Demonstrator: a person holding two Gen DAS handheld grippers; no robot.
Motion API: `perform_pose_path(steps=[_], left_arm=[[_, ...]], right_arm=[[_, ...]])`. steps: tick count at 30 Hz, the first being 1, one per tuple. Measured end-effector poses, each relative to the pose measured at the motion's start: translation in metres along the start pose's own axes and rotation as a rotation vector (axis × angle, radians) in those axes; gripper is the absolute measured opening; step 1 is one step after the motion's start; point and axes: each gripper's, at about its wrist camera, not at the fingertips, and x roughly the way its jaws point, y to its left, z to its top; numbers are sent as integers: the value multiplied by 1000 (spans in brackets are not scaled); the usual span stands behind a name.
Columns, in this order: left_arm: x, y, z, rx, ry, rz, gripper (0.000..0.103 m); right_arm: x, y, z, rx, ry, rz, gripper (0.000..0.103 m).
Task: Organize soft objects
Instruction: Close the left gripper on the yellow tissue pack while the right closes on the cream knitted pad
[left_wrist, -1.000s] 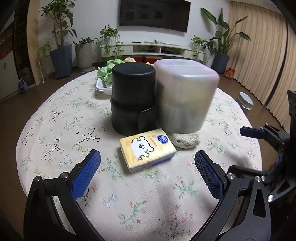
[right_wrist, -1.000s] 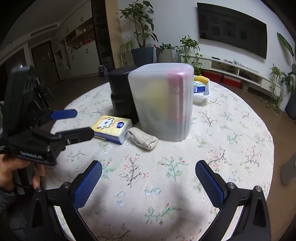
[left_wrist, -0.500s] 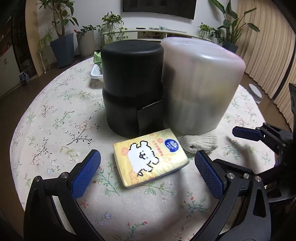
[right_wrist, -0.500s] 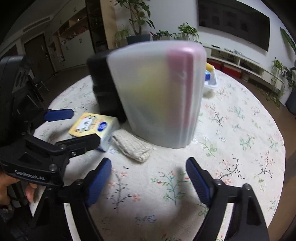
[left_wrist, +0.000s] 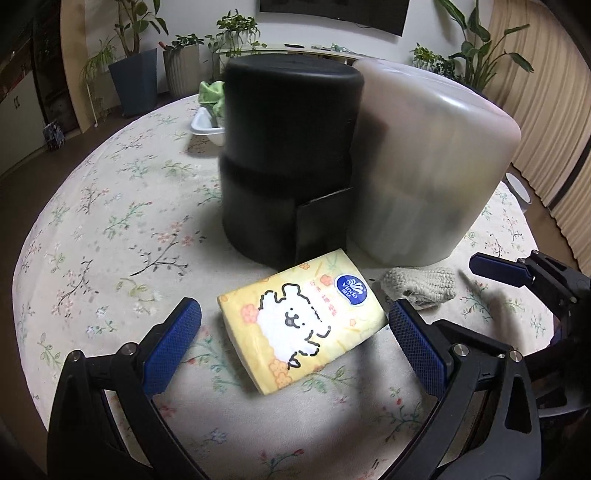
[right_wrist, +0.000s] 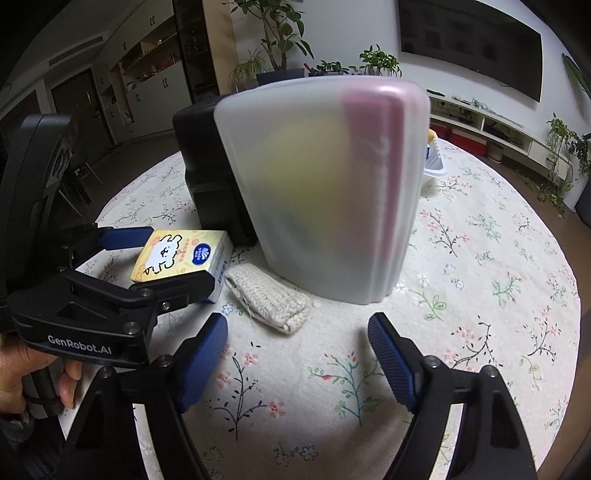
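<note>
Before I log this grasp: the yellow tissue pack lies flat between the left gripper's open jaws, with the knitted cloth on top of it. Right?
Not quite. The knitted cloth lies on the tablecloth beside the yellow tissue pack, not on it, as the left wrist view shows. The pack does lie flat between the left gripper's open jaws.

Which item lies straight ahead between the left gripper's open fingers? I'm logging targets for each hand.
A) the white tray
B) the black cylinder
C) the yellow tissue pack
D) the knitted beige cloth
C: the yellow tissue pack lies flat on the table between the open left gripper fingers, untouched.
</note>
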Motion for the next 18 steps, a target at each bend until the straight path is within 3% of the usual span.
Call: perform_pose_path(steps=[3, 5, 6, 18], left_arm=[[-4, 7, -3, -20, -13, -9, 102], [-5, 12, -4, -33, -14, -45, 88], [-5, 13, -5, -40, -11, -71, 86], [-2, 26, -9, -76, 2, -100, 87]], right_arm=[[2, 3, 1, -9, 1, 9, 82], [2, 7, 2, -17, 0, 10, 82], [3, 9, 2, -18, -2, 11, 82], [16, 25, 10, -7, 5, 11, 81]])
